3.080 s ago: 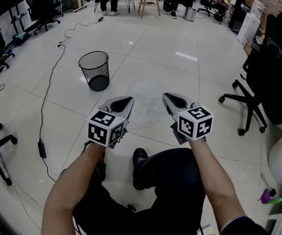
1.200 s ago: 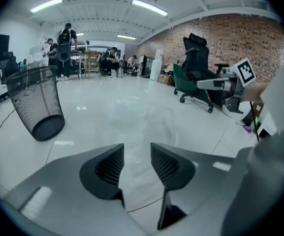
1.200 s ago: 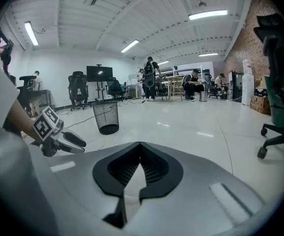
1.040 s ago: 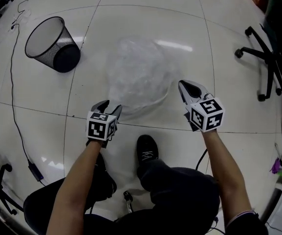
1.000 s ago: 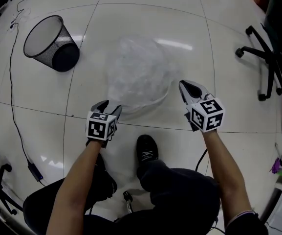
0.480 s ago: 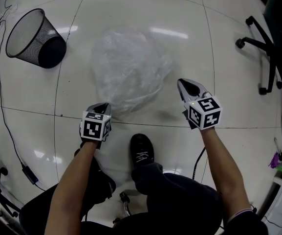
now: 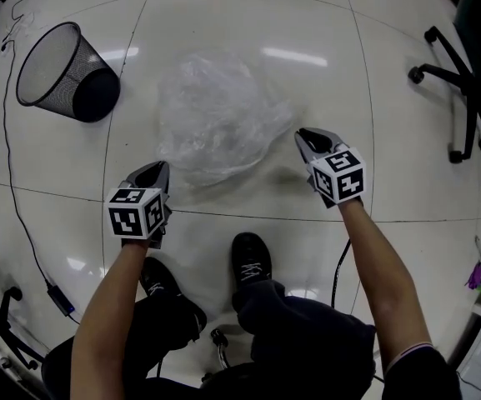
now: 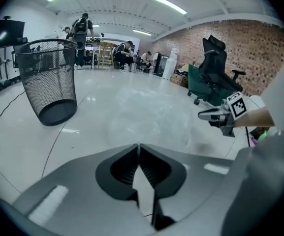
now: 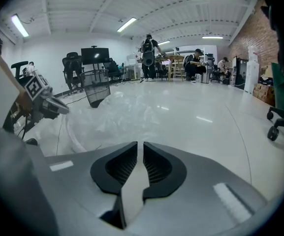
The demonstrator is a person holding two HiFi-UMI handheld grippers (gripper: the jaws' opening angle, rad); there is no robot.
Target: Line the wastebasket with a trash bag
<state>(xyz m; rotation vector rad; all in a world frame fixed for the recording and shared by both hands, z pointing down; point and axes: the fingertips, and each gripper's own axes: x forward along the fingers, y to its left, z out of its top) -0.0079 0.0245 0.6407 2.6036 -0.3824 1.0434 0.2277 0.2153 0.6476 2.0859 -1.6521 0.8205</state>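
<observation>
Left gripper [image 7: 160, 167], jaws pressed together, sits just beside the trash bag's [image 7: 215, 115] near-left corner, while the right gripper [image 7: 301, 135], jaws just opened a crack and empty, flanks its right edge.

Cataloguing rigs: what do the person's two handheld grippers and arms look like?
Both the grey left gripper and right gripper have tapering jaws with black ribbed pads and a white cube of black square markers. Bare forearms; dark right sleeve.

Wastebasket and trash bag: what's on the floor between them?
Nothing: only bare white floor, crossed by one tile seam, separates the wastebasket from the trash bag. The head view shows this.
</observation>
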